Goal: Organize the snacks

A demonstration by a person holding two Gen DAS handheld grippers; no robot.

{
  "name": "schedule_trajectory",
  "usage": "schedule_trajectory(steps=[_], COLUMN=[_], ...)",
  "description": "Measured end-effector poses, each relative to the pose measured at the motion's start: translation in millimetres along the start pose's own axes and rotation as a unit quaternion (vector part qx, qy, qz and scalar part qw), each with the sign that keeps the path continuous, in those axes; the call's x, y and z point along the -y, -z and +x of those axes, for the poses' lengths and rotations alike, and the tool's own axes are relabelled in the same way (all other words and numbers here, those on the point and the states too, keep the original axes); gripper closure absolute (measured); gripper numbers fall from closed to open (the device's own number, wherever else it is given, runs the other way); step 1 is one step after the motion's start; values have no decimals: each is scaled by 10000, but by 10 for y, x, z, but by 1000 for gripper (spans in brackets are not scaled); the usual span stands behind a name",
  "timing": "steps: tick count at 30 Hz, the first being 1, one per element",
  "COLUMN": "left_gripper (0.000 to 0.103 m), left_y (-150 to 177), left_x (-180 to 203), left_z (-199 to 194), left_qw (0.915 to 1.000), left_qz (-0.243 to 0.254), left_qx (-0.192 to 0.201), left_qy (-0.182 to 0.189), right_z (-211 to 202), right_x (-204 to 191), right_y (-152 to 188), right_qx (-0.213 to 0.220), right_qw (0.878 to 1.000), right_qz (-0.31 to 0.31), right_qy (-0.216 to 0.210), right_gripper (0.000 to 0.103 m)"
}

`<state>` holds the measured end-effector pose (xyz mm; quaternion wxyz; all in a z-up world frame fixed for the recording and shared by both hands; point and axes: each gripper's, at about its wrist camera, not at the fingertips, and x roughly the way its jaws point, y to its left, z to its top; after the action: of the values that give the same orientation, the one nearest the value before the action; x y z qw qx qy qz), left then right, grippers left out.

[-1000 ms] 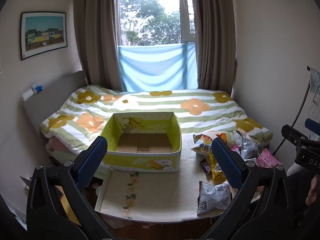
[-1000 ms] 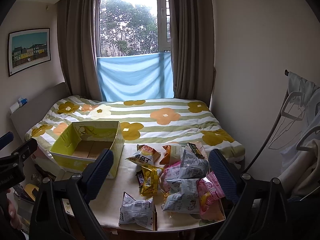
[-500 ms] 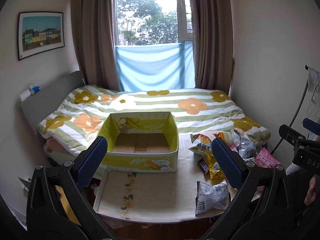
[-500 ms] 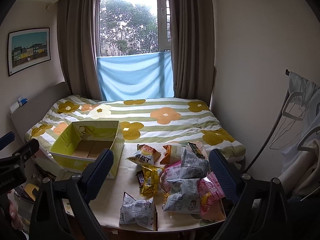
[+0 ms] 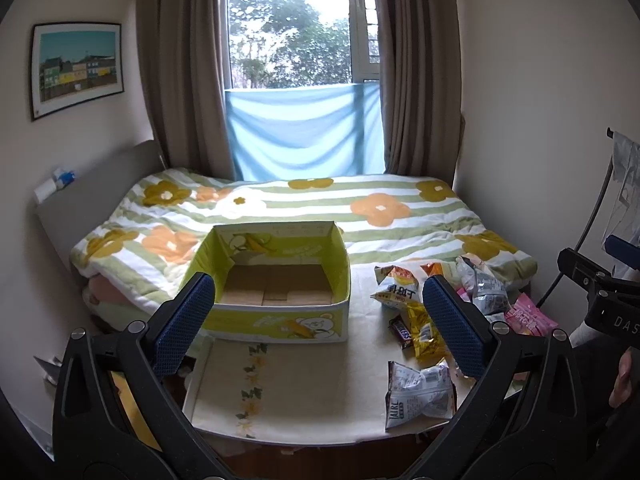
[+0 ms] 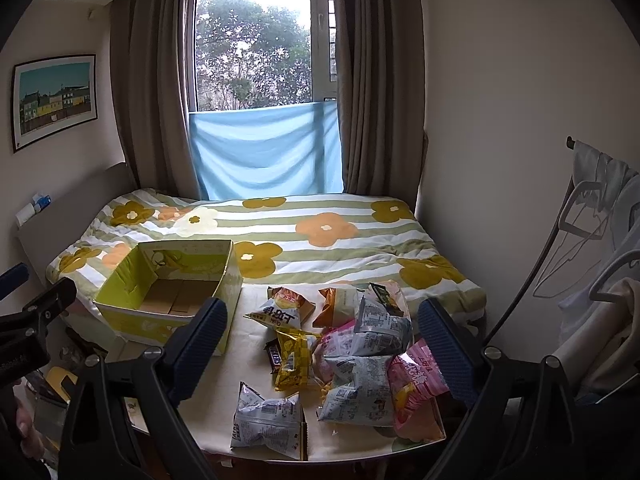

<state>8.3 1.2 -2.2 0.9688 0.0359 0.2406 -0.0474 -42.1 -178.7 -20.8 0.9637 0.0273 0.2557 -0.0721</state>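
Observation:
An empty yellow-green cardboard box (image 5: 276,288) (image 6: 160,292) stands on the left of a cream table (image 5: 304,384) (image 6: 248,344). To its right lies a heap of snack bags: a grey-white bag (image 5: 418,394) (image 6: 266,420) at the front edge, a gold bag (image 6: 294,360), a dark chocolate bar (image 6: 274,354), a pink bag (image 6: 416,384) and several pale blue bags (image 6: 380,328). My left gripper (image 5: 316,324) is open and empty, above the table in front of the box. My right gripper (image 6: 320,344) is open and empty, above the snack heap.
A bed with a flowered striped quilt (image 5: 312,208) (image 6: 304,236) lies right behind the table. Walls close in on the left and right. A clothes rack with hangers (image 6: 592,232) stands at the right. The right gripper shows at the right edge of the left wrist view (image 5: 600,292).
The left wrist view has shifted slightly, with the box and snacks drifting a little left in frame. The right wrist view is unchanged. Both grippers stay open.

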Motion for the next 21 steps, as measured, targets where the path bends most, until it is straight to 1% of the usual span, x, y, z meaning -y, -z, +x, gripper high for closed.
schedule_trajectory(steps=[21], left_gripper=[0], left_y=[-27], left_x=[22], left_z=[3], left_qw=[10000], left_qz=[13], left_qx=[7], left_qy=[9], right_z=[-18], right_x=[-6], right_y=[-19], right_qx=[15], right_qw=[10000], right_qz=[14], right_qy=[4], right_gripper=[8])
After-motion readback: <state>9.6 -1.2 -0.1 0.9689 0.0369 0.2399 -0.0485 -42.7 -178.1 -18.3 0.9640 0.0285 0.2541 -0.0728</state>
